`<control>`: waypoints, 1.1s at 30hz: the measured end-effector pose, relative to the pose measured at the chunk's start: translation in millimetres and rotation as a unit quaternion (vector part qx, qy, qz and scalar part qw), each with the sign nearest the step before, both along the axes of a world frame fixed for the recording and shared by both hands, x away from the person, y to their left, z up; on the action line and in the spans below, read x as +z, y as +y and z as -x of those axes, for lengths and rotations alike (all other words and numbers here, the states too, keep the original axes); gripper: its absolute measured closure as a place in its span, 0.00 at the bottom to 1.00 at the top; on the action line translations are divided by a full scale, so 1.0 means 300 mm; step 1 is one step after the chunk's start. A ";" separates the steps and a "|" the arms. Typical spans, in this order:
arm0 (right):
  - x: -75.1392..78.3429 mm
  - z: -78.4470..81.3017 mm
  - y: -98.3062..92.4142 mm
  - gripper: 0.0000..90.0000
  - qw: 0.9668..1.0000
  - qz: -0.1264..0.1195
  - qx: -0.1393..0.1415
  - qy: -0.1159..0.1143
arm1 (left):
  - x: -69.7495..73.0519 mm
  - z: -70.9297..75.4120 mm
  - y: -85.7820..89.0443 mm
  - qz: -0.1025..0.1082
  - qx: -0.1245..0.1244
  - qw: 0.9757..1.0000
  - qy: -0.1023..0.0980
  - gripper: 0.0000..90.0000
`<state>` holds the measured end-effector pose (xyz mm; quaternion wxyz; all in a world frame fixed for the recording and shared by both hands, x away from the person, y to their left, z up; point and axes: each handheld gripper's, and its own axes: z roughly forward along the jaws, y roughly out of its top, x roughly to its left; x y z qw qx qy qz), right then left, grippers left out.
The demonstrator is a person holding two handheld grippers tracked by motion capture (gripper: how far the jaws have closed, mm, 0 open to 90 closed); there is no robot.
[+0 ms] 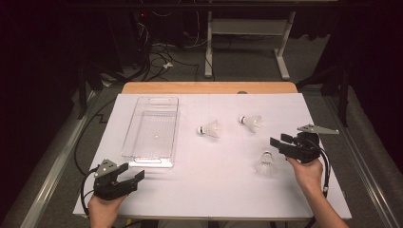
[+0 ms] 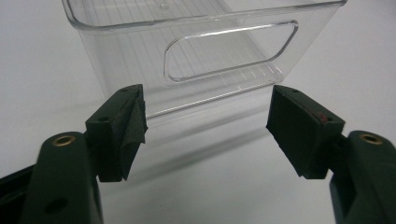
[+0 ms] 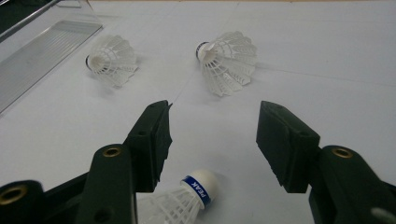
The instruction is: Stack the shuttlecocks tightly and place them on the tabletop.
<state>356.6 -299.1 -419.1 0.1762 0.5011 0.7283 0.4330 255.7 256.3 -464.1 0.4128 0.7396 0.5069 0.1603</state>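
Three white shuttlecocks are on the white tabletop. One shuttlecock (image 1: 210,129) lies on its side mid-table and a second (image 1: 252,122) lies to its right; the right gripper view has them ahead as the left shuttlecock (image 3: 112,59) and the right shuttlecock (image 3: 227,63). The third shuttlecock (image 1: 266,164) stands skirt-down with its blue-banded cork (image 3: 201,184) up, low between the jaws of my right gripper (image 1: 280,141) without touching either. That right gripper (image 3: 212,126) is open. My left gripper (image 1: 135,175) is open and empty at the front left, pointing at the clear plastic tray (image 1: 154,99). The tray's handle wall (image 2: 210,51) stands just beyond my left gripper (image 2: 205,126).
A white sheet (image 1: 214,190) covers the table, with a wooden edge (image 1: 209,87) at the back. Cables (image 1: 161,59) and a white desk frame (image 1: 247,42) are on the floor beyond. Metal rails run along both sides of the table.
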 end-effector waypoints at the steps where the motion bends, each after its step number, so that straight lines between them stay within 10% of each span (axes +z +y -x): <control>1: 0.002 -0.003 0.005 0.51 1.000 0.002 -0.001 0.003 | 0.000 0.000 0.000 0.000 -0.001 1.000 0.000 0.33; 33: 0.006 -0.122 0.057 0.55 0.998 0.035 -0.002 0.045 | 0.000 0.001 -0.001 0.000 -0.003 1.000 -0.001 0.33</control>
